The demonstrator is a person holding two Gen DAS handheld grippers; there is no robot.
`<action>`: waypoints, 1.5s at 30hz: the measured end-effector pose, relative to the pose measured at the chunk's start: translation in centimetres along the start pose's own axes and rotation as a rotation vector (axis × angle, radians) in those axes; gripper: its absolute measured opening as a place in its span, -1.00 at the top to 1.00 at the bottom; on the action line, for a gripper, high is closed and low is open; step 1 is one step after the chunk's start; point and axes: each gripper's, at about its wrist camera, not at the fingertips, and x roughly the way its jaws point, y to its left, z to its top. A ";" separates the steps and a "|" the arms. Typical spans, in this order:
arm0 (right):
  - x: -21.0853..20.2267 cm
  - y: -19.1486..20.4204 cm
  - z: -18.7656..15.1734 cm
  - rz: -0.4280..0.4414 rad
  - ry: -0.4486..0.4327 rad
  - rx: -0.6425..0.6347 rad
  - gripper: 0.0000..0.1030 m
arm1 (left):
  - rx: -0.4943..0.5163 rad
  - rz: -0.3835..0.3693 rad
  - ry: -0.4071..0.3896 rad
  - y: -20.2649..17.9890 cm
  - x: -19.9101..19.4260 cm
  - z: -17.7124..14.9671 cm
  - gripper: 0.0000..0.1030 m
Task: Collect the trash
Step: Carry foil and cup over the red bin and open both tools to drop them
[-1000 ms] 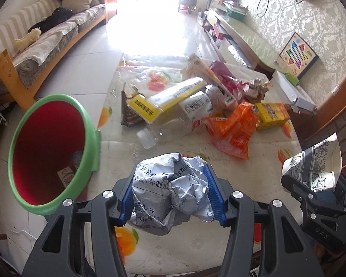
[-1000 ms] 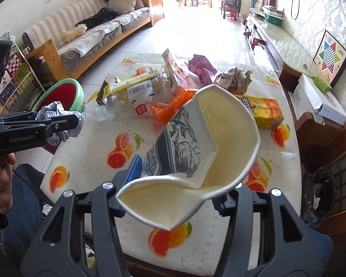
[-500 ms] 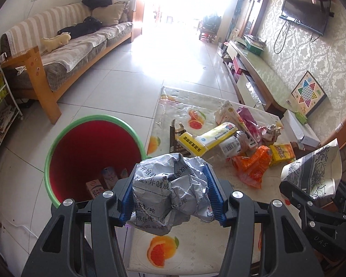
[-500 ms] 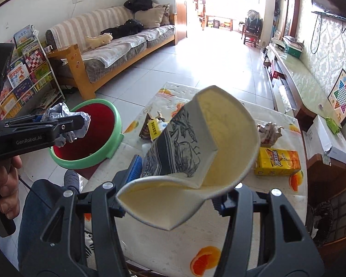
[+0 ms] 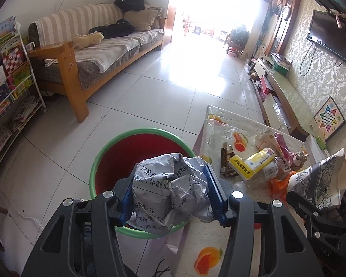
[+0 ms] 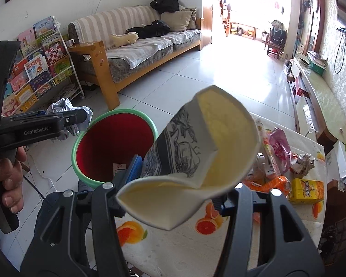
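My left gripper (image 5: 170, 191) is shut on a crumpled grey printed paper ball (image 5: 166, 191), held above the near rim of a green bin with a red inside (image 5: 126, 157). In the right wrist view that left gripper (image 6: 71, 120) sits left of the bin (image 6: 113, 143) with the paper ball (image 6: 62, 108) in it. My right gripper (image 6: 180, 184) is shut on a squashed paper cup (image 6: 196, 157), cream inside with a black drawing outside, over the table's left edge beside the bin. The cup (image 5: 320, 182) also shows at the right of the left wrist view.
The table (image 6: 173, 249) has a fruit-print cover and carries several wrappers, a yellow box (image 6: 306, 190) and an orange bag (image 5: 279, 182). A sofa (image 5: 99, 53) and a book rack (image 5: 7, 80) stand at the left, a TV bench (image 5: 286, 87) at the right. A hand (image 6: 4, 180) grips the left handle.
Both grippers have swung left and risen, away from the table's middle toward the bin. The paper ball now hangs over the bin's rim and the cup sits beside it. Both grips are unchanged.
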 end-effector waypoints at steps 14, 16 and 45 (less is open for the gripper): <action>3.8 3.0 3.1 0.038 0.015 -0.037 -0.02 | -0.053 0.039 0.052 4.0 4.2 1.3 0.00; 4.2 3.1 3.2 0.041 0.021 -0.039 -0.02 | -0.055 0.038 0.060 4.1 4.7 1.3 0.00; 10.1 10.0 5.2 0.147 0.071 -0.135 -0.02 | -0.279 0.182 -0.076 12.2 1.8 0.0 -0.85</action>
